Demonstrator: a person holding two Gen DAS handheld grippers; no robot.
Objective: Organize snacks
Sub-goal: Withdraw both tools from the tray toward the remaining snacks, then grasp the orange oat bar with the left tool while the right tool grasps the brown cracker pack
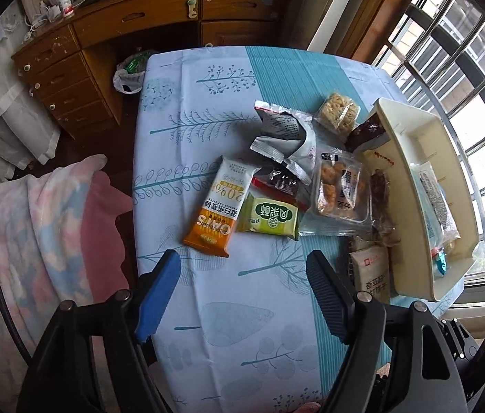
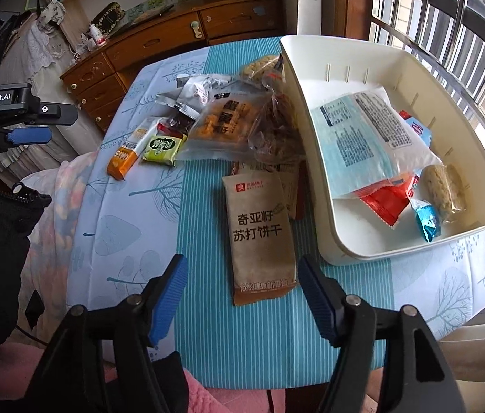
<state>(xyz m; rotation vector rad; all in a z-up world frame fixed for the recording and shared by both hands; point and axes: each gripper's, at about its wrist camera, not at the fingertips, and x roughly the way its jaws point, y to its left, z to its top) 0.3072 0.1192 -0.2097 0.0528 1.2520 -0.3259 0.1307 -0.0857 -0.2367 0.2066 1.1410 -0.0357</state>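
Snacks lie in a loose pile on the bench [image 2: 208, 309], which is covered by a blue and white leaf-print cloth. Cream plastic bin [image 2: 311, 172] stands at the window-side edge of the bench; inside it are a large pale blue packet [image 2: 356, 137], a red packet [image 2: 385, 203], a small bright blue wrapper [image 2: 426, 220] and a clear-wrapped oat bar [image 2: 443, 189].

Outside the bin, toward the near edge: brown soda cracker packet [image 2: 261, 237], lying flat, its long side just beside the bin wall. Farther in: orange oat bar [image 1: 216, 206] with a green pastry packet [image 1: 271, 215] touching its side, a clear bag of fried snacks [image 1: 340, 189], crumpled silver wrappers [image 1: 285, 137], a rice crisp block [image 1: 338, 113] near the far end of the bin.

Left tongs [image 1: 242, 275]: spread, nothing between the pads, hovering above bare cloth short of the orange oat bar.

Right tongs [image 2: 242, 275]: spread, pads [image 2: 170, 296] either side of the near end of the soda cracker packet, not pressing on it. Whether they touch the cloth cannot be told.
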